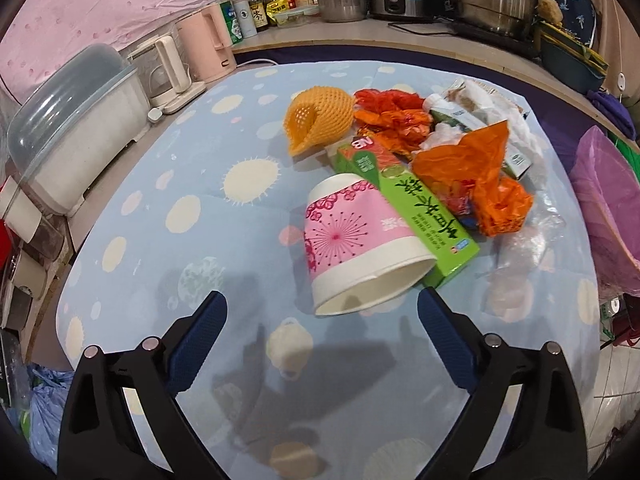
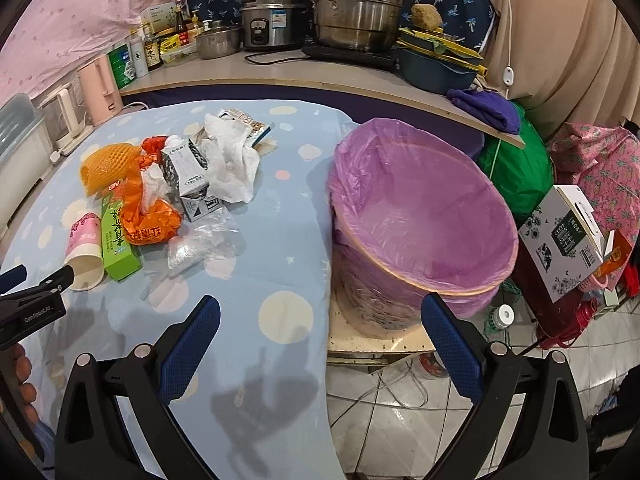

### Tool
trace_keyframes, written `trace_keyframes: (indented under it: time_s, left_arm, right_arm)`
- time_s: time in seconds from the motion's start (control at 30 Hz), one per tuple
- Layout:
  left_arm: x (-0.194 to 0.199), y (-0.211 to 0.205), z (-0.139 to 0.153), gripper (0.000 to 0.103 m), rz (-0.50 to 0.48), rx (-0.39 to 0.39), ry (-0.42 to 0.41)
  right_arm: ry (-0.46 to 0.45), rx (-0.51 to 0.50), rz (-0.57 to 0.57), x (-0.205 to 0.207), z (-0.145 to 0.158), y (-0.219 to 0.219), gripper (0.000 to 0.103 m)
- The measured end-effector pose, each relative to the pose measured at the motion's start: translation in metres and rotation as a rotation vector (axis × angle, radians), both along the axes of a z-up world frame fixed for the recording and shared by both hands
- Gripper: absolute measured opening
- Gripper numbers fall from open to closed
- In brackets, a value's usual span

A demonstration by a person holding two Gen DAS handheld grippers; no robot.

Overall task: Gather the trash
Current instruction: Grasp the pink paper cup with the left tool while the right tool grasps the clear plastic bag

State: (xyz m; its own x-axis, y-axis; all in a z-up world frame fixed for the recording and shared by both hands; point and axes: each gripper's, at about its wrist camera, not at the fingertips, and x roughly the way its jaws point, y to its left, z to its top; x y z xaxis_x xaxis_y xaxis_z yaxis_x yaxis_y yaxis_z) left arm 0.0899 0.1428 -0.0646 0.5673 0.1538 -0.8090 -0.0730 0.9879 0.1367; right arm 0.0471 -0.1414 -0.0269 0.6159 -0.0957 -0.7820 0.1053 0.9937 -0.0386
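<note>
A pile of trash lies on the blue spotted tablecloth (image 1: 132,208). A pink and white paper cup (image 1: 360,248) lies on its side, mouth toward me, just ahead of my open left gripper (image 1: 322,300). Beside it rest a green carton (image 1: 416,216), orange plastic bags (image 1: 476,176) and an orange foam net (image 1: 316,118). In the right wrist view the same cup (image 2: 84,252), a milk carton (image 2: 186,170) and white tissue (image 2: 232,160) appear left of the purple-lined bin (image 2: 424,216). My right gripper (image 2: 320,308) hangs open over the table's edge, near the bin.
Kettles (image 1: 204,46) and a lidded white container (image 1: 76,148) line the table's left side. Pots, a rice cooker (image 2: 272,20) and bottles fill the shelf behind. A printed box (image 2: 564,236) and clutter stand right of the bin, above tiled floor (image 2: 400,412).
</note>
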Motion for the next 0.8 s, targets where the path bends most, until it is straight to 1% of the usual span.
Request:
trace_keyframes:
  time_s: [0.2, 0.33, 0.4, 0.43, 0.47, 0.6, 0.7, 0.77, 0.8]
  left_arm:
    - [0.012, 0.011, -0.023, 0.088, -0.016, -0.014, 0.036]
    - [0.017, 0.014, -0.029, 0.086, -0.026, -0.031, 0.044]
    - [0.022, 0.015, -0.033, 0.079, -0.032, -0.054, 0.055]
    - [0.025, 0.016, -0.034, 0.072, -0.034, -0.067, 0.062]
    - [0.027, 0.016, -0.036, 0.068, -0.037, -0.083, 0.071]
    - [0.029, 0.013, -0.034, 0.069, -0.059, -0.11, 0.075]
    - [0.024, 0.012, -0.029, 0.077, -0.085, -0.137, 0.081]
    - [0.016, 0.013, -0.023, 0.087, -0.105, -0.163, 0.074]
    - [0.013, 0.014, -0.019, 0.087, -0.112, -0.177, 0.067]
  right_arm:
    - [0.024, 0.008, 0.045, 0.028, -0.012, 0.028, 0.096]
    - [0.032, 0.01, 0.064, 0.044, -0.017, 0.042, 0.096]
    - [0.027, 0.015, 0.071, 0.052, -0.02, 0.047, 0.096]
    - [0.03, 0.019, 0.073, 0.055, -0.023, 0.049, 0.096]
    - [0.04, 0.027, 0.077, 0.059, -0.027, 0.052, 0.096]
    - [0.058, 0.093, 0.08, 0.07, -0.036, 0.056, 0.095]
    - [0.065, 0.121, 0.077, 0.077, -0.04, 0.058, 0.095]
    - [0.077, 0.146, 0.072, 0.083, -0.045, 0.059, 0.09]
    - [0.085, 0.169, 0.072, 0.086, -0.048, 0.06, 0.087]
